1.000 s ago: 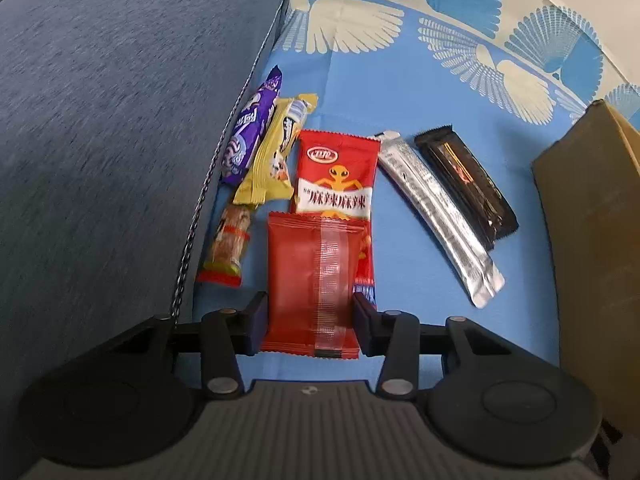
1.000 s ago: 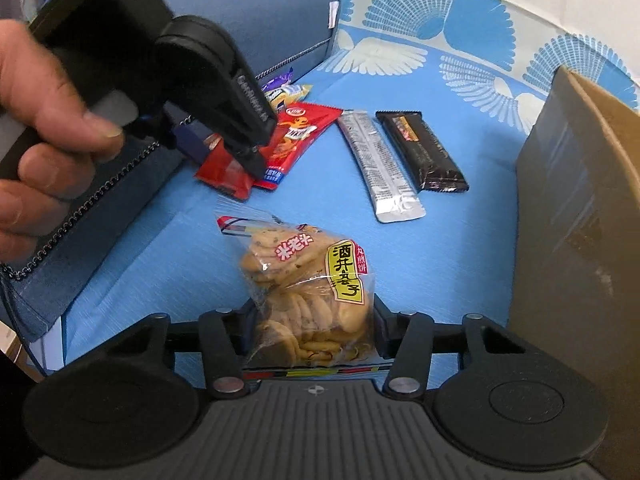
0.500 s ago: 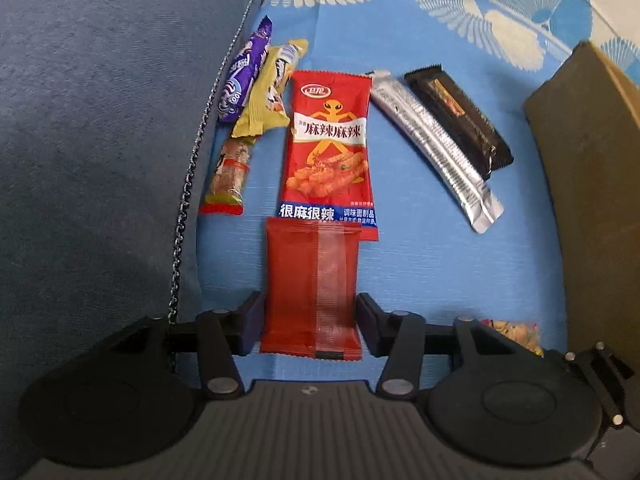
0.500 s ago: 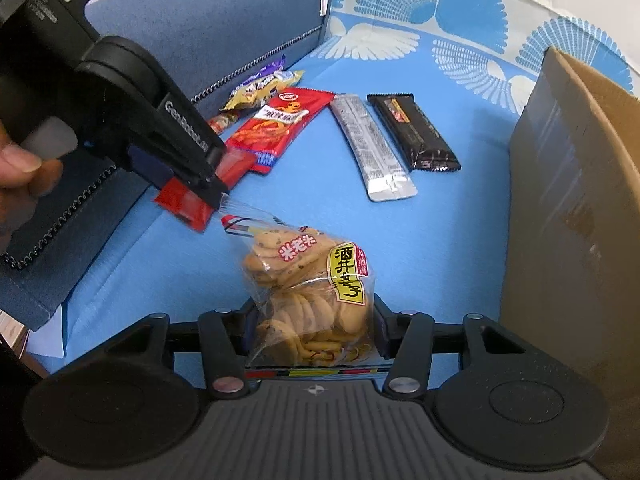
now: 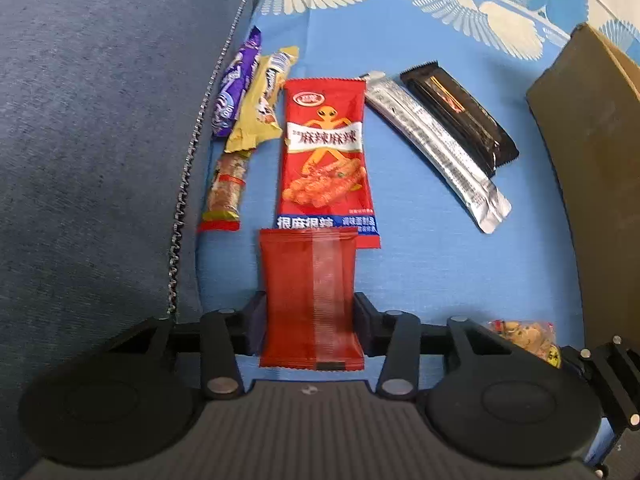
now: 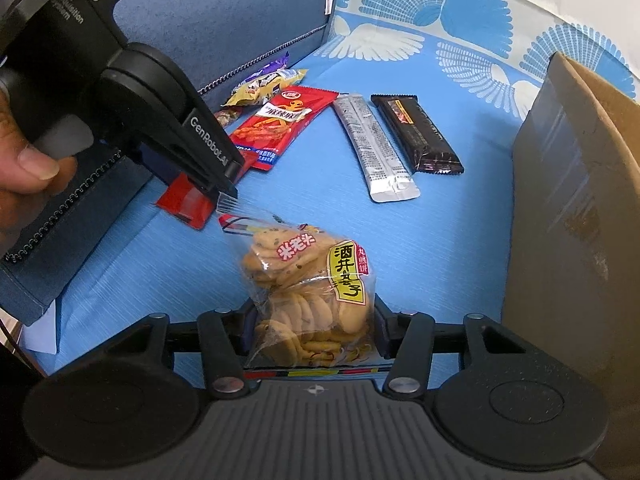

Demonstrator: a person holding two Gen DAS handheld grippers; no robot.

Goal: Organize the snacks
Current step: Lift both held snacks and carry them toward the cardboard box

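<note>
My left gripper point(image 5: 309, 322) is shut on a plain red snack packet point(image 5: 310, 296), held just above the blue cloth in front of a red spicy-strip packet point(image 5: 328, 152). The left gripper also shows in the right wrist view point(image 6: 230, 184), still holding the red packet point(image 6: 184, 202). My right gripper point(image 6: 314, 330) is shut on a clear bag of round crackers point(image 6: 308, 284). That bag peeks into the left wrist view point(image 5: 528, 334) at lower right. A row of snacks lies ahead: purple bar point(image 5: 234, 88), yellow packet point(image 5: 260, 108), small sausage stick point(image 5: 226, 190), silver stick point(image 5: 436, 148), black bar point(image 5: 460, 114).
A brown cardboard box point(image 6: 580, 208) stands on the right, also seen in the left wrist view point(image 5: 600, 184). A grey-blue sofa cushion point(image 5: 100, 140) with a zip edge borders the left. The blue patterned cloth point(image 6: 400, 240) covers the surface between them.
My left gripper pulled the plain red packet back toward me, uncovering the whole spicy-strip packet. The right gripper, holding the cracker bag, came closer to the left one.
</note>
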